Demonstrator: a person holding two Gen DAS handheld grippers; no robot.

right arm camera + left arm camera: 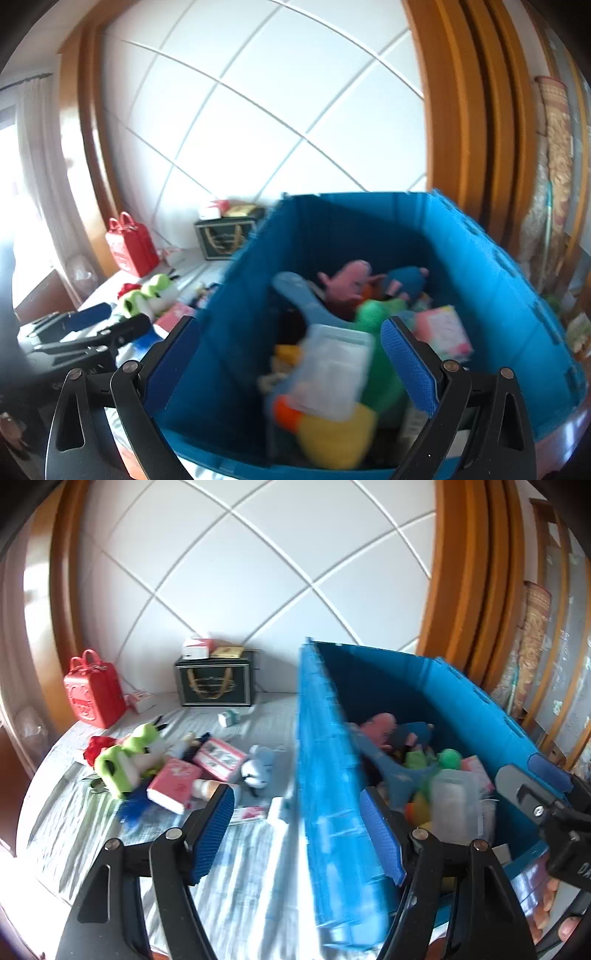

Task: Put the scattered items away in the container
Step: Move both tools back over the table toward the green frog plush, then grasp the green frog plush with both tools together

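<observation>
The blue crate holds a pile of toys: a pink plush, a green plush, a yellow duck, a pink box and a blurred clear plastic tub. My right gripper hangs open over the crate, nothing touching its pads. My left gripper is open and empty near the crate's left wall. On the pale bedcover lie a green frog plush, two pink boxes, a grey-blue plush and a white tube.
A red bag and a dark box with a gold handle stand against the white padded headboard. A small white bottle lies near them. Wooden frames rise on both sides. Fingers of a hand show beside the crate.
</observation>
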